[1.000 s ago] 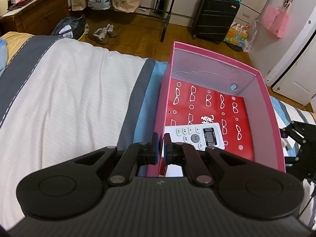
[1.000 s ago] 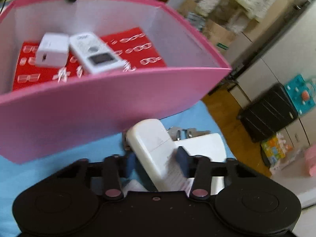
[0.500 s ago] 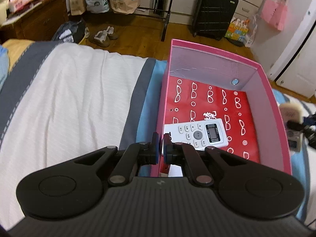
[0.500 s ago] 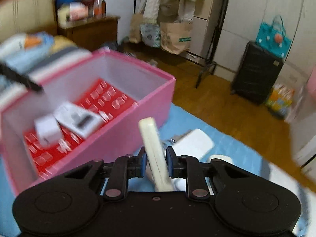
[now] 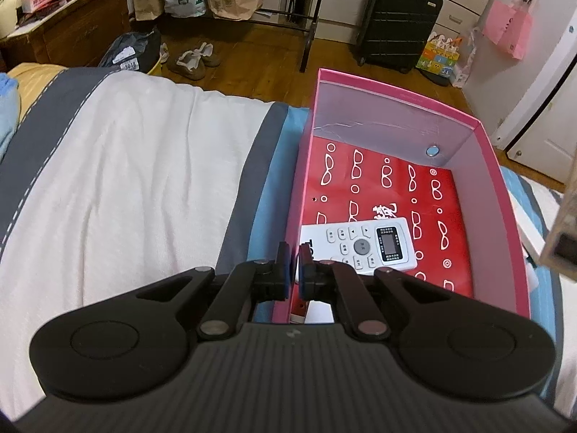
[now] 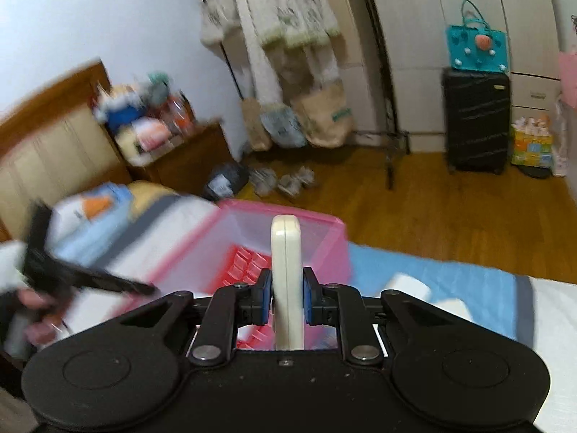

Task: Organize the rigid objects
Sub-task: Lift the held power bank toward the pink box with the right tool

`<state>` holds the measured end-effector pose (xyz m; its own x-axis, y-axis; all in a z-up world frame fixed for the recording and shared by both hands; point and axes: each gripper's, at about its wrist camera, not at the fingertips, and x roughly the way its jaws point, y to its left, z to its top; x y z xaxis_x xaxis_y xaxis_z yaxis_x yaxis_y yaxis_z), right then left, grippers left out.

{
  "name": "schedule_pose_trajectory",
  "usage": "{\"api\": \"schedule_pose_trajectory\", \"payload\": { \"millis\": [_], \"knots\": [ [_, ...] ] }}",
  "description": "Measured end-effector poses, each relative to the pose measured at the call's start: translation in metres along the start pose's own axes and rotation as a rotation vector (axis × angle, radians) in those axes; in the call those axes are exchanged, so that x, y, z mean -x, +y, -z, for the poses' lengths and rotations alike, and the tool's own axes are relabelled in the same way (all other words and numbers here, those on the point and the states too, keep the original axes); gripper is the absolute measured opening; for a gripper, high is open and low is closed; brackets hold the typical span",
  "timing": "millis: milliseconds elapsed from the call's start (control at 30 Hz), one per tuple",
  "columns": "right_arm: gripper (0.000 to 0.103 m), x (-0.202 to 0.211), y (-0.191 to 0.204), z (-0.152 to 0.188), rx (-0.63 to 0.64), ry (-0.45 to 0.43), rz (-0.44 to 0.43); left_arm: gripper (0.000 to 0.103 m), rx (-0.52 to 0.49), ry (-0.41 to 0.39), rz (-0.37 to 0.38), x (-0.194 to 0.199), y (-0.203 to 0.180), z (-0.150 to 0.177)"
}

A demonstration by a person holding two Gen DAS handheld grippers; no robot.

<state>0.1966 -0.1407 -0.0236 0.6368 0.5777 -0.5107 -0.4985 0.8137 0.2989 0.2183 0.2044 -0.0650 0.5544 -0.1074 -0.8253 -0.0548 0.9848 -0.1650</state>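
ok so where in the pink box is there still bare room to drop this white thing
The far half of the pink box is bare red lining, between the remote and the back wall, and the strip along its right wall. The near end is crowded: remote, plus left gripper clamped on the rim.

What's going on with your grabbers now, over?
Left gripper pinching the pink box wall. Right gripper shut on a cream slab, edge-up before the box. Remote inside; landing room beyond it.
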Motion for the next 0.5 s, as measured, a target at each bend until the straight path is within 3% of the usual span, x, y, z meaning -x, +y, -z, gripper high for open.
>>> {"api": "schedule_pose_trajectory", "payload": {
  "millis": [133, 300, 400, 500],
  "knots": [
    [0.020, -0.012, 0.021, -0.010, -0.026, 0.025, -0.133, 0.003, 0.007, 0.002, 0.007, 0.000, 0.002, 0.000],
    [0.020, -0.048, 0.053, -0.013, 0.066, 0.160, -0.151, 0.003, 0.002, -0.002, 0.012, 0.000, 0.001, 0.002],
    [0.020, -0.075, 0.058, -0.008, 0.045, 0.242, -0.172, 0.004, 0.011, 0.000, 0.020, -0.001, 0.002, 0.001],
    [0.020, -0.105, 0.060, 0.001, 0.026, 0.316, -0.141, 0.004, 0.012, 0.000, 0.021, -0.001, 0.002, 0.001]
  ]
}}
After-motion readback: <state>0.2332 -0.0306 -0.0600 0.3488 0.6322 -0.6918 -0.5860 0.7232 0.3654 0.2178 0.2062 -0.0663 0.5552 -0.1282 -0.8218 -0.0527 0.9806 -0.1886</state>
